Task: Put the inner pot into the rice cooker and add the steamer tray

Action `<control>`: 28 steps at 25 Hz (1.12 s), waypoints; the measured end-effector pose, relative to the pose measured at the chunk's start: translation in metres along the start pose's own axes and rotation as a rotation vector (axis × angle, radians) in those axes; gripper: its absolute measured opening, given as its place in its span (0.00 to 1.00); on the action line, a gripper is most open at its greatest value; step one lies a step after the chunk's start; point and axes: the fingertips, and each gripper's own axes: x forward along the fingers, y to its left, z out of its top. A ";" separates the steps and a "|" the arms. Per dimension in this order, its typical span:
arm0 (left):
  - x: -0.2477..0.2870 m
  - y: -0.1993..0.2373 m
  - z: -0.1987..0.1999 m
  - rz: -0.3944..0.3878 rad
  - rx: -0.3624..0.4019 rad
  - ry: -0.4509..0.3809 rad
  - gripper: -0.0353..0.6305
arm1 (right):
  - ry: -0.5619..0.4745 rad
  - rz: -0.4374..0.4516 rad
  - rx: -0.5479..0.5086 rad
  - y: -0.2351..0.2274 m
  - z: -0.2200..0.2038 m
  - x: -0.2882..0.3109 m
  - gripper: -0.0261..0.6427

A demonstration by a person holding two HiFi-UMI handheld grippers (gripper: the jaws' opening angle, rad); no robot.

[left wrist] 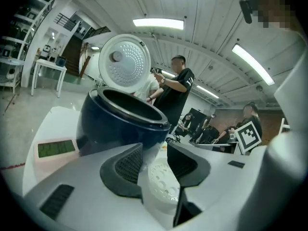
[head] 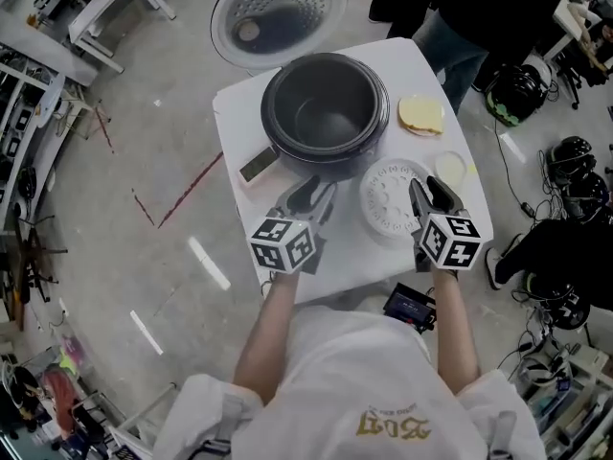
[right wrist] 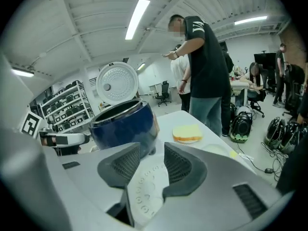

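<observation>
A dark blue rice cooker (head: 326, 108) stands on the white table (head: 235, 123) with its lid (head: 278, 10) swung open; a dark pot sits inside it. The white perforated steamer tray (head: 393, 199) lies on the table just in front of the cooker, to its right. My left gripper (head: 316, 195) is open at the tray's left edge, below the cooker's front. My right gripper (head: 429, 195) is open over the tray's right edge. Each gripper view shows the tray (left wrist: 161, 182) (right wrist: 144, 186) beyond the gap between the jaws, with neither pad pressing on it, and the cooker (left wrist: 120, 124) (right wrist: 122, 126) behind.
A yellow sponge-like piece (head: 421, 115) and a small pale dish (head: 450, 169) lie at the table's right side. A person (head: 479, 8) stands behind the table. Helmets and bags (head: 517, 94) crowd the floor at right. A small device (head: 412, 305) sits by the table's near edge.
</observation>
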 end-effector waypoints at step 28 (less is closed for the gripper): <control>0.094 0.011 -0.137 -0.010 -0.065 0.374 0.35 | 0.263 -0.151 0.108 -0.106 -0.129 0.011 0.32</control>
